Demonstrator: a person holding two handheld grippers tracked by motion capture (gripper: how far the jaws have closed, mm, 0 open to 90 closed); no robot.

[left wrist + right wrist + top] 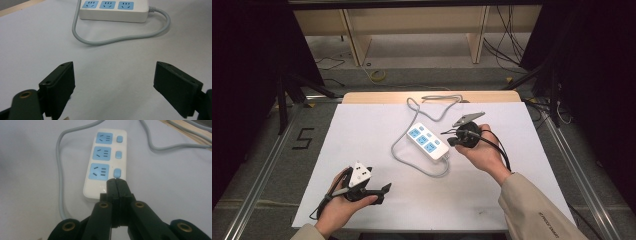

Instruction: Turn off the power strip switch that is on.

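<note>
The right gripper [116, 181] is hovering with its jaws pressed fully together and nothing between them, its tip sitting just at the near end of the white power strip [105, 160], right by the nearest blue switch [117, 173]. It looks as if a press on that switch is being lined up, and the risk is a push landing off the button: the strip is lying loose on the white surface [362, 150], so a slanted shove is likely to slide or spin it rather than click the rocker, and the closed tip could slip onto the socket face beside it. The grey cable [404, 155] is looping around the strip and could drag or catch as the strip shifts. The left gripper [374, 192] is resting well apart near the front edge, jaws spread wide and empty, so nothing is bracing the strip. In the high view the strip is lying flat at the middle of the surface, sockets facing up, its long axis running diagonally from far-left to near-right, with the cable leaving at the near-right end.
</note>
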